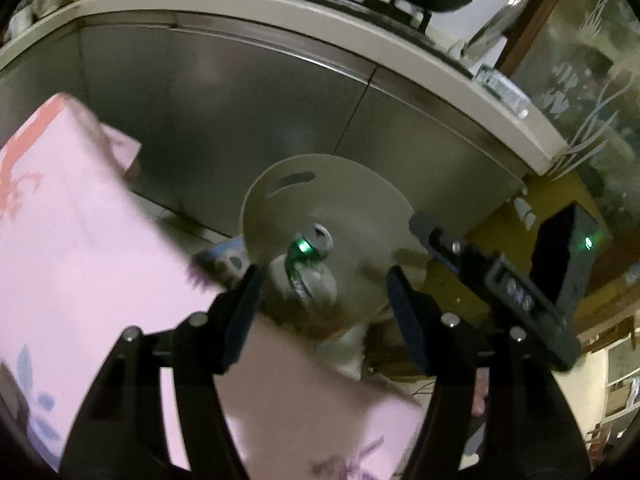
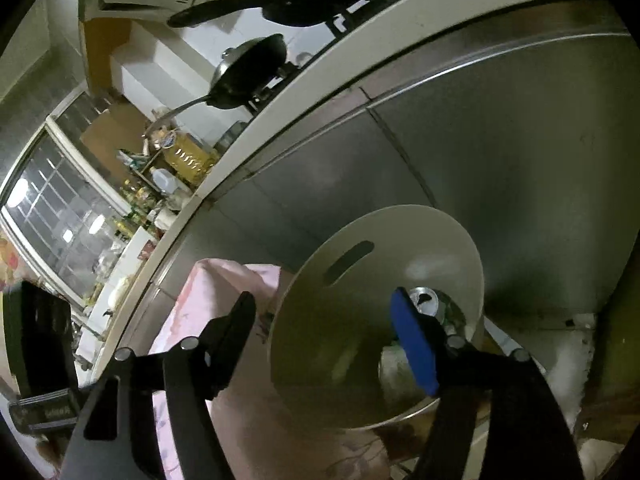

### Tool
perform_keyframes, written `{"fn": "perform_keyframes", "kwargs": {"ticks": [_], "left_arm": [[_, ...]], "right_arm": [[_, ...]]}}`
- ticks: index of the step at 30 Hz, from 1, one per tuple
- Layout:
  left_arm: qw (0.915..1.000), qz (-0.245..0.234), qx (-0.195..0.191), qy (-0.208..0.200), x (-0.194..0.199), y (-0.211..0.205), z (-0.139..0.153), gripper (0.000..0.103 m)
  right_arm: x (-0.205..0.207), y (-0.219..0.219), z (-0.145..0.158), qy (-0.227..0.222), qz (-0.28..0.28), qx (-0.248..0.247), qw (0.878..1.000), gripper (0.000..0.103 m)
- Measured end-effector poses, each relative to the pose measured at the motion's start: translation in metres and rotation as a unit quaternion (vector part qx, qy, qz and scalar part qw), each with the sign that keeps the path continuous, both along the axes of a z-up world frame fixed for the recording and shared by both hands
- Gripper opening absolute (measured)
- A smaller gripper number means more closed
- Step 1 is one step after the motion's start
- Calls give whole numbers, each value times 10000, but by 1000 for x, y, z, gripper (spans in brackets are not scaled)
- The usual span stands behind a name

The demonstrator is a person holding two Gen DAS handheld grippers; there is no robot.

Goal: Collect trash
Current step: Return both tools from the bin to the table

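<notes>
A beige round trash bin [image 1: 352,200] with a slot handle stands on the floor against a steel cabinet; it also shows in the right wrist view [image 2: 360,320]. Inside lies a green drink can [image 1: 310,250], its silver top visible in the right wrist view [image 2: 426,298], with crumpled pale trash [image 1: 320,284] beside it. My left gripper [image 1: 322,316] is open and empty, just in front of the bin's mouth. My right gripper [image 2: 326,340] is open and empty, its blue-padded finger [image 2: 412,344] inside the bin's rim near the can.
A pink flowered cloth [image 1: 100,260] covers something at the left, close to the bin. The steel cabinet front [image 1: 260,120] lies behind, under a countertop with black pans [image 2: 256,68]. The other gripper's body [image 1: 520,292] is to the right. A black box [image 1: 568,248] stands at the right.
</notes>
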State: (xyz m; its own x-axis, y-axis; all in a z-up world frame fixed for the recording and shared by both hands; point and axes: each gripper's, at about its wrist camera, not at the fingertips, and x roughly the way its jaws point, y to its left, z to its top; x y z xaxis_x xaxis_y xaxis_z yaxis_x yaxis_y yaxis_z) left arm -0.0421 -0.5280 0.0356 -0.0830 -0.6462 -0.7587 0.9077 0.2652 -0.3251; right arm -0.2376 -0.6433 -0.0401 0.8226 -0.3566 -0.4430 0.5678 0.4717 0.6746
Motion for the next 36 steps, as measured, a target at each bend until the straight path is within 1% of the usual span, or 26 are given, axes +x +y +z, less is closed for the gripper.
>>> {"fn": "perform_keyframes", "kwargs": {"ticks": [4, 7, 10, 11, 14, 17, 19, 21, 25, 26, 27, 29, 31, 32, 33, 34, 35, 36], "left_arm": [[9996, 227, -42, -158, -1, 43, 6, 62], [9983, 405, -91, -404, -1, 79, 13, 62], [9951, 636, -191, -728, 1, 118, 23, 62], [9937, 747, -251, -802, 4, 136, 28, 62], [9901, 1047, -384, -855, 14, 176, 36, 62], [9840, 1471, -482, -879, 28, 225, 41, 62], [9782, 1802, -494, -910, 38, 263, 41, 62], [9707, 2168, -476, -919, 49, 301, 38, 62], [9533, 2880, -413, -812, 66, 378, 28, 62], [9463, 3115, -389, -777, 70, 403, 23, 62], [9412, 3274, -372, -748, 72, 419, 20, 62], [9269, 3679, -334, -666, 78, 460, 12, 62], [9145, 3989, -302, -599, 81, 491, 5, 62], [9060, 4187, -269, -563, 83, 509, -1, 62], [9009, 4299, -250, -541, 85, 521, -4, 62], [8941, 4446, -225, -498, 87, 535, -9, 62], [8900, 4531, -218, -461, 89, 545, -12, 62], [8835, 4662, -205, -415, 92, 556, -15, 62]], "right_arm": [[3, 12, 11, -171, 190, 110, 9996, 67], [8, 27, 20, -288, 409, 62, 9987, 67], [27, 50, 31, -300, 917, 27, 9953, 67], [35, 59, 33, -293, 1085, 16, 9937, 67], [57, 86, 41, -216, 1500, -52, 9884, 65], [86, 119, 47, -97, 1972, -107, 9803, 62], [101, 143, 48, -7, 2254, -126, 9742, 61], [117, 165, 49, 75, 2505, -129, 9680, 60], [144, 209, 47, 266, 2992, -156, 9537, 56], [151, 221, 47, 333, 3135, -182, 9488, 56], [157, 232, 46, 394, 3265, -212, 9441, 55], [167, 253, 46, 520, 3522, -295, 9340, 54], [176, 271, 46, 619, 3732, -355, 9250, 53], [181, 284, 45, 676, 3874, -369, 9187, 52], [185, 291, 45, 713, 3964, -375, 9145, 52], [189, 302, 45, 756, 4078, -391, 9091, 51], [191, 310, 45, 788, 4155, -408, 9052, 51], [193, 320, 45, 831, 4273, -438, 8992, 51]]}}
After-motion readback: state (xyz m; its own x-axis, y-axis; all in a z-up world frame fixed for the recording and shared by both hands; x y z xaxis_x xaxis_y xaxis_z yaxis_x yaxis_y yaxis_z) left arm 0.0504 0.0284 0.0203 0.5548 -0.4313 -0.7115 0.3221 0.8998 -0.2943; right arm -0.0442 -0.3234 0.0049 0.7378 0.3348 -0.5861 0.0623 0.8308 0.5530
